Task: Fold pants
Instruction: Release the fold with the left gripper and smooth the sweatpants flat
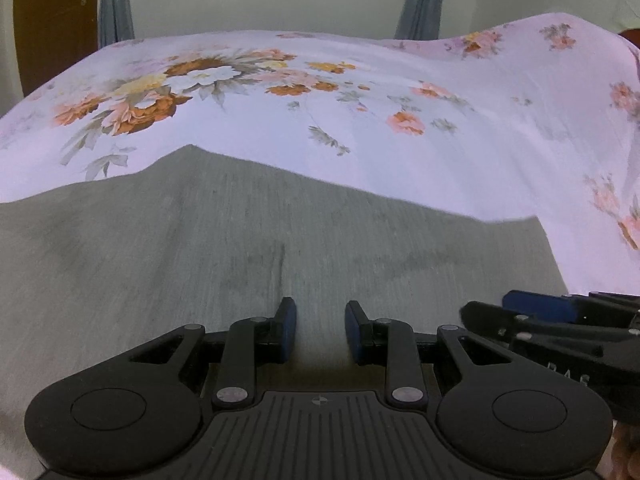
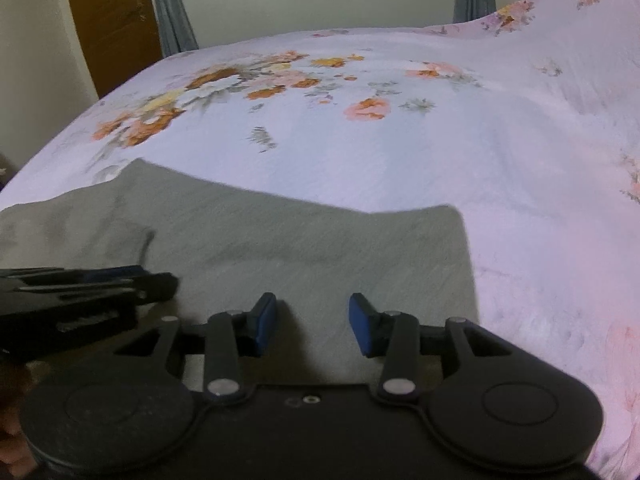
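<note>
The grey pants [image 1: 240,232] lie flat on the floral bed sheet [image 1: 400,152], filling the lower half of the left wrist view. They also show in the right wrist view [image 2: 320,248], with their right edge near the middle right. My left gripper [image 1: 321,332] is open and empty just above the pants' near part. My right gripper [image 2: 313,326] is open and empty above the pants' right side. Each gripper shows in the other's view: the right one [image 1: 560,320] at right, the left one [image 2: 80,292] at left.
The bed sheet [image 2: 400,140] with orange and pink flowers stretches beyond the pants. It rises in a hump [image 2: 560,20] at the far right. A wall, grey curtains [image 1: 116,4] and a brown door [image 1: 52,20] stand behind the bed.
</note>
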`<state>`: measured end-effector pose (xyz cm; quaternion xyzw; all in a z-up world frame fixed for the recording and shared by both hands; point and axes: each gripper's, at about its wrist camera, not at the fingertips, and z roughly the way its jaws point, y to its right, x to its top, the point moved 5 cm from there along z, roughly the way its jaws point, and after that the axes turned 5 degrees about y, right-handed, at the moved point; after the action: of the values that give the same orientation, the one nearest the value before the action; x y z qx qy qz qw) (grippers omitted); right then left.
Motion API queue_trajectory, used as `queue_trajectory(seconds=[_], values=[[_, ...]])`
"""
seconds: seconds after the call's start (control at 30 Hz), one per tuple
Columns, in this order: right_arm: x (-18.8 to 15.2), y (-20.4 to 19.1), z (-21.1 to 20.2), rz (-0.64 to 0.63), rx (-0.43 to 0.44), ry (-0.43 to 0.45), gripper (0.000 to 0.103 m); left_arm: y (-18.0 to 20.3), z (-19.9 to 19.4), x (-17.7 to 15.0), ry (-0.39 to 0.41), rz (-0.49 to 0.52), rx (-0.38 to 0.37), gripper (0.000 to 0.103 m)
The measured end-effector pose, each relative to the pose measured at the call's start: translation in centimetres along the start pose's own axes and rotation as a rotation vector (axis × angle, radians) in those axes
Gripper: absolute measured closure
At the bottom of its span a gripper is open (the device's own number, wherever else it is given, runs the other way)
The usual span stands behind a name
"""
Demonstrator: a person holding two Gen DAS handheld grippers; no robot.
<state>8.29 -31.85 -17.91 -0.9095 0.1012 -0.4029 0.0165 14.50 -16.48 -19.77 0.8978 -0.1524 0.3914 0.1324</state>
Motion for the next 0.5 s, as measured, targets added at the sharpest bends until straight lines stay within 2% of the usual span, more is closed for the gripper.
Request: queue_trajectory(seconds=[0.13,0.33,0.5], values=[[-1.9,-1.4,-1.0,-0.039,0.009,-0.002,0.061,-0.3,-1.5,-1.4,-0.007,-0.009,-0.014,0.075],[-2.3,-3.0,-2.5,-0.047,0.039,-0.023,0.060,-0.4,-3.5,-2.9,-0.012,-0.014,-0.022,0.075],[-2.8,-3.5,-2.8,-0.045,0.024,-0.035,0.061,-0.5,-4.5,-3.5,-0.013,-0.016,-0.027,0.075]])
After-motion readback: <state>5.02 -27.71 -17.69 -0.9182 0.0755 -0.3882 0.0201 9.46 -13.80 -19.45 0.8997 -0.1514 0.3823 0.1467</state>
